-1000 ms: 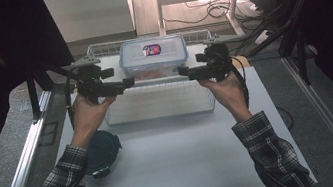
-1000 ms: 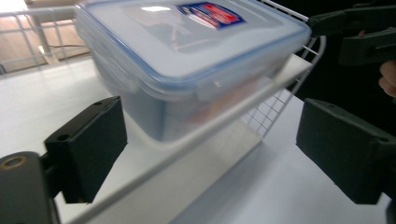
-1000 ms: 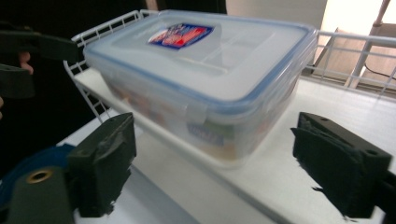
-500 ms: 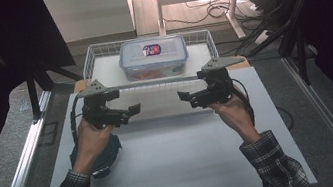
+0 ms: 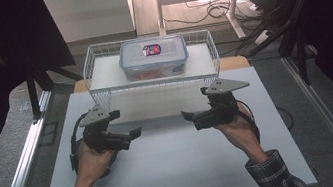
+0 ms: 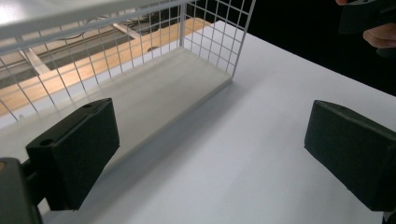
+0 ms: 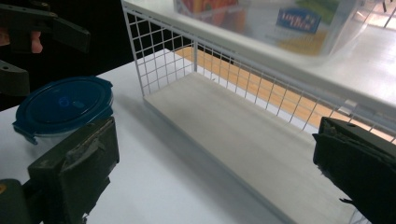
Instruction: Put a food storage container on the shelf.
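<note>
A clear lidded plastic box (image 5: 154, 57) with a red and blue label stands on top of a white wire rack (image 5: 103, 91) at the back of the white table. Seen from below in the right gripper view, the box (image 7: 280, 23) shows coloured contents. My left gripper (image 5: 129, 130) hovers in front of the rack's left end, open and empty (image 6: 210, 149). My right gripper (image 5: 189, 115) is opposite it before the rack's right end. Its jaws have just been opening and nothing is between them (image 7: 215, 172). Both point inward towards each other.
The rack's lower shelf board (image 7: 243, 140) is bare under the wire top. A round container with a blue lid (image 7: 63, 107) sits on the table near the left hand. Metal frame rails run along both table sides (image 5: 23, 161).
Both grippers were at the sides of the box on the rack top; they have let go and moved back and down to in front of the rack. The box stays on the rack.
</note>
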`<action>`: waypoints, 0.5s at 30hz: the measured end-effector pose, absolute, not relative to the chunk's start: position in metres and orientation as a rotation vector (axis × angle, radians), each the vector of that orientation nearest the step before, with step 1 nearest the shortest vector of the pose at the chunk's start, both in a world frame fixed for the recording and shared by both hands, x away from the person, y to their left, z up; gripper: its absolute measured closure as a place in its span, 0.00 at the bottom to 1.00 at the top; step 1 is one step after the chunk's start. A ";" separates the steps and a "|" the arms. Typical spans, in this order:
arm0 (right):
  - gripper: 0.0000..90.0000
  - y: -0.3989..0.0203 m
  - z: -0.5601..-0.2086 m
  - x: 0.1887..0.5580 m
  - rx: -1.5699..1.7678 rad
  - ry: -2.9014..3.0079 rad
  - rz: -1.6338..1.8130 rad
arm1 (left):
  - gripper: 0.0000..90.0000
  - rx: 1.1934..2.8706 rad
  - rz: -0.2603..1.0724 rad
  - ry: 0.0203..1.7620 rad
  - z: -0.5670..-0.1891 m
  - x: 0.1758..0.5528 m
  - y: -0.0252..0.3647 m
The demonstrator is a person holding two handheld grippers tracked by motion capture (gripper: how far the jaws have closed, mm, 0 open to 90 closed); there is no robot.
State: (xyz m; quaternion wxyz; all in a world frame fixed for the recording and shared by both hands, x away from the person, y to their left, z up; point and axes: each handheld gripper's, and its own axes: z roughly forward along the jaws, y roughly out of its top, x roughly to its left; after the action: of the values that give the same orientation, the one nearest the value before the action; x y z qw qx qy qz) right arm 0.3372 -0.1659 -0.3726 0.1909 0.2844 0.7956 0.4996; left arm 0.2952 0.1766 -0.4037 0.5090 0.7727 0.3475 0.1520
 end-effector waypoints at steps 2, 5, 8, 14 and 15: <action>0.00 -0.168 -0.377 0.334 0.802 2.241 1.408 | 0.03 1.857 0.371 0.841 -0.409 0.289 0.179; 0.00 -0.172 -0.382 0.329 0.813 2.246 1.401 | 0.03 1.856 0.378 0.845 -0.417 0.281 0.180; 0.00 -0.174 -0.387 0.324 0.820 2.265 1.379 | 0.03 1.823 0.368 0.853 -0.428 0.274 0.181; 0.01 -0.175 -0.397 0.314 0.808 2.294 1.370 | 0.04 1.843 0.311 0.860 -0.440 0.265 0.180; 0.01 -0.175 -0.399 0.313 0.810 2.300 1.369 | 0.03 1.849 0.323 0.855 -0.441 0.262 0.179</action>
State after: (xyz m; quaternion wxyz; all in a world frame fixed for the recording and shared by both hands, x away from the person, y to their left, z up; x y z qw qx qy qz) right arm 0.3130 -0.1748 -0.3985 0.1716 0.2853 0.8102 0.4824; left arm 0.2620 0.1792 -0.4414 0.5138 0.7690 0.3557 0.1344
